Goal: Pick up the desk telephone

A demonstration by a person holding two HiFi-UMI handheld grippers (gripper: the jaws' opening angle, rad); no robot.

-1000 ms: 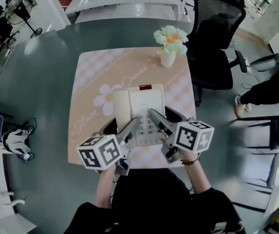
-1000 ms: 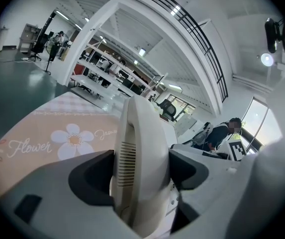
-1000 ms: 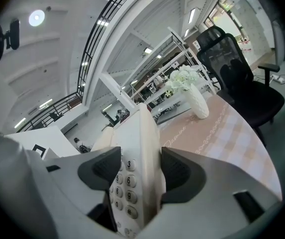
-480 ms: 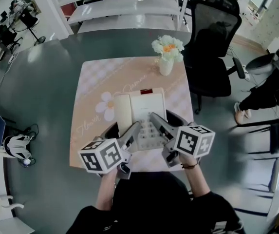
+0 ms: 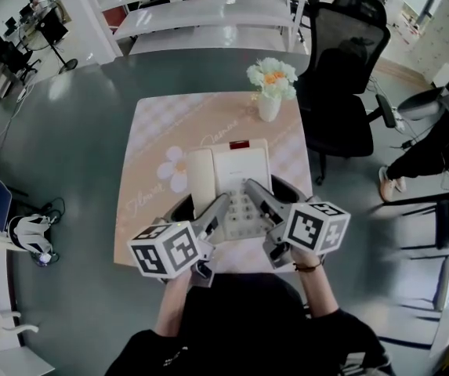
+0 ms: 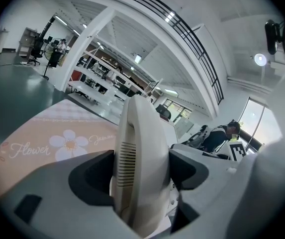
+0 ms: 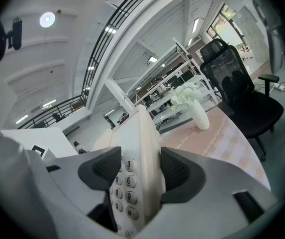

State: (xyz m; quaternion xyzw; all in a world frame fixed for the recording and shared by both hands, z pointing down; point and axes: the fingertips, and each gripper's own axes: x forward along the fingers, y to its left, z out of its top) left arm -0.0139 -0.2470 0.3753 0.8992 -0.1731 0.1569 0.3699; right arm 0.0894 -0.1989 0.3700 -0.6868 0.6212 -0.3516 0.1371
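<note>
You are holding the cream-white plastic desk telephone [image 5: 236,180] from both sides over the square table covered in a peach checked cloth with a flower print [image 5: 150,131]. Your left gripper [image 5: 218,207] is clamping the phone's left edge, the side where the handset is lying. In the left gripper view, the dark pads [image 6: 95,176] are pressing on either face of the slotted handset end [image 6: 141,153]. Your right gripper [image 5: 254,191] is closing on the right edge beside the keypad. In the right gripper view, the number keys [image 7: 125,183] are sitting just inside the left jaw, and both jaws are touching the casing. The phone is lying near the table's front edge, close to your body. I cannot tell whether its underside is touching the cloth. A white vase of pale flowers [image 5: 270,92] is standing at the far right corner, well apart from the phone.
</note>
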